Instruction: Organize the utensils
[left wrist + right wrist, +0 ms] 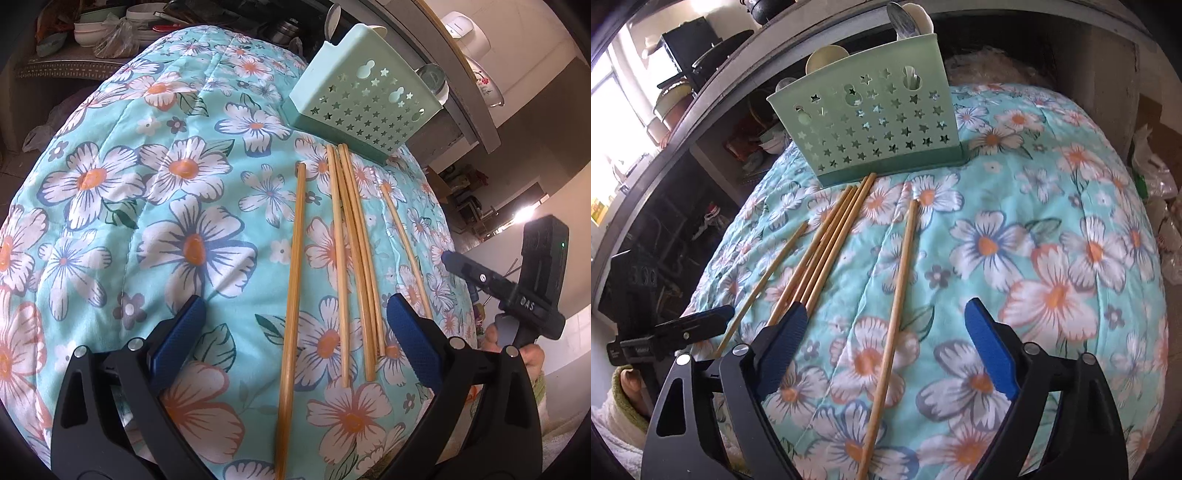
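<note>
I have both grippers low over the floral quilt (147, 192), each pointing toward the mint green utensil holder (364, 99) that stands at the far edge of the quilt. Spoons (908, 18) stick up out of the holder in my right view.

My left gripper (295, 325) is released, its blue pads (177, 332) spread wide with nothing between them but cloth and sticks lying flat. One lone chopstick (293, 295) runs lengthwise through the gap, closer to the left pad. A bundle of chopsticks (351, 258) lies beside it toward the right pad, their far tips just short of the holder's base. Another single chopstick (406, 251) lies beyond the bundle near the quilt's right edge, angled slightly away.

My right gripper (886, 339) is also released, fingers parted and gripping nothing. It hovers level with the quilt, and the lone chopstick passes between its pads. The bundle disappears behind its left pad (783, 347).

In the left view I see the right gripper at the right edge, a hand (524, 354) wrapped round its handle. In the right view, the left gripper sits at the quilt's left edge, but I cannot tell from there how its fingers stand.
</note>
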Demonstrator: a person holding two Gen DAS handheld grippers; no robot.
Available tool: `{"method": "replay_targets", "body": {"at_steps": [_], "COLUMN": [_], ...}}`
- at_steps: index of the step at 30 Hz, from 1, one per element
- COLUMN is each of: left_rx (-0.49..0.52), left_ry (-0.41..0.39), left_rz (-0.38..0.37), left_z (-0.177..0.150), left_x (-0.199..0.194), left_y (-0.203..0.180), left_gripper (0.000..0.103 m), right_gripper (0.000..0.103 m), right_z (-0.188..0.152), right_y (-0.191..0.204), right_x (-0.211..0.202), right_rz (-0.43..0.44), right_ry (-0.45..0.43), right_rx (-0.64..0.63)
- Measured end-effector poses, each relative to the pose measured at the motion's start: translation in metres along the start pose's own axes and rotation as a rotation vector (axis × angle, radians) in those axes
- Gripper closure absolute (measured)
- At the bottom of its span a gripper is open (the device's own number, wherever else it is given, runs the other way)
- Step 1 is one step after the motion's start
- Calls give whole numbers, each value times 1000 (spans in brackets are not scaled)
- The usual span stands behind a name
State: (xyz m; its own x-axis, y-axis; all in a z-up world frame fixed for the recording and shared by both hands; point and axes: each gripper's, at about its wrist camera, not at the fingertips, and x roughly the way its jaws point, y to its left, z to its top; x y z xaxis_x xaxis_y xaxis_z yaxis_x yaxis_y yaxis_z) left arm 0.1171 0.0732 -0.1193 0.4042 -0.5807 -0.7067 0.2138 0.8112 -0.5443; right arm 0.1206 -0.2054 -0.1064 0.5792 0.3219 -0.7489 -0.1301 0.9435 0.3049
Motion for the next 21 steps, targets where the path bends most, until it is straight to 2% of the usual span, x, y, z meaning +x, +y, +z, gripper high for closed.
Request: {"method": "replay_targets", "body": {"at_steps": [5,10,13,16,18,20,21], "left_rx": [9,39,74,99,121,147,156], "left_ry": [-11,-24,-52,-79,-96,-96,-89], "left_rz": [4,28,62,68,63,69,76], "left_z": [-1,0,2,9,17,25,30], "left_x": [-1,-3,-7,-13,-17,-17,-15], "left_y": [1,-2,-5,-8,-12,-16,-18], "left_gripper": [8,8,8,8,10,21,24], "right_gripper": [45,60,73,93,96,96,96], "right_z": [24,34,36,35,34,32,31], "right_y": [2,8,7,1,-2,-3,-4], "right_x": [29,51,60,60,59,55,52], "right_rz": [-57,-79,-102,-91,-72,-66,-58], "right_ry": [43,77,87,90,90,87,85], "right_rx": [-12,-22,-17,19,46,57,63]}}
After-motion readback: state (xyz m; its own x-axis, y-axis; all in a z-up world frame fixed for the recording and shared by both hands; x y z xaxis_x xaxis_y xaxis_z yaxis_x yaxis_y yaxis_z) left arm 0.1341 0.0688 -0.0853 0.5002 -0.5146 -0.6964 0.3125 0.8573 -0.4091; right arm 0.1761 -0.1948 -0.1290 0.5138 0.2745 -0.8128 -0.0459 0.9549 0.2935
